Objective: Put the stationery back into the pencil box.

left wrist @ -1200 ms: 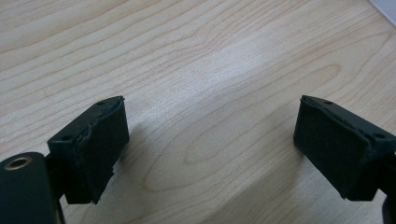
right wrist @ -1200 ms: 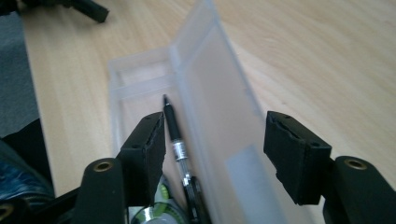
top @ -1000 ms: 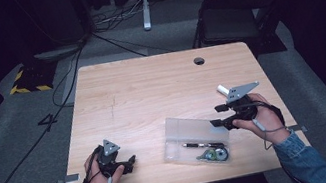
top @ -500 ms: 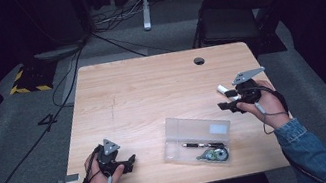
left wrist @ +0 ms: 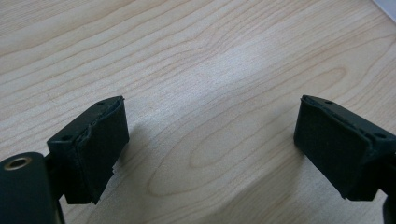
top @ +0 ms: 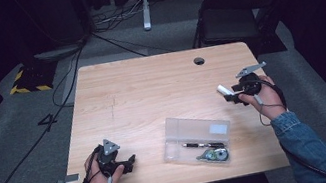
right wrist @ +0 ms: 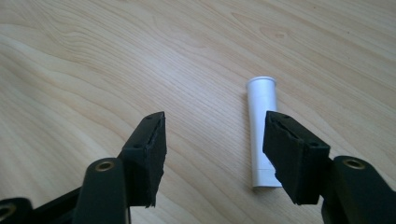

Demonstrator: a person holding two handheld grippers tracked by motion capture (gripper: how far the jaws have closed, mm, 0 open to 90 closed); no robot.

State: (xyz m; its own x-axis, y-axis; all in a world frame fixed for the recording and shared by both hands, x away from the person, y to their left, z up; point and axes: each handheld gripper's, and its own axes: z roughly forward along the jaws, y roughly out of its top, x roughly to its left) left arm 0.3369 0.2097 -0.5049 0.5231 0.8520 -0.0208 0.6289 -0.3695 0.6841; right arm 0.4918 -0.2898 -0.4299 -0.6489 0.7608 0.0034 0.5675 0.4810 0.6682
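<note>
From the high view, the left gripper (top: 127,161) rests near the table's (top: 151,93) front edge; a clear plastic case (top: 198,138) holding a pen (top: 199,144) and a correction tape dispenser (top: 213,155) lies centre-front, and the right gripper (top: 233,94) hovers by a white tube (top: 225,90).

Left gripper view: jaws spread wide over bare wood, holding nothing.

Right gripper view: jaws apart, empty; the tube (right wrist: 262,126) lies flat, partly behind the right-hand jaw. Judging from this, the gripper should shift sideways until both jaws straddle the tube's middle, then close.
</note>
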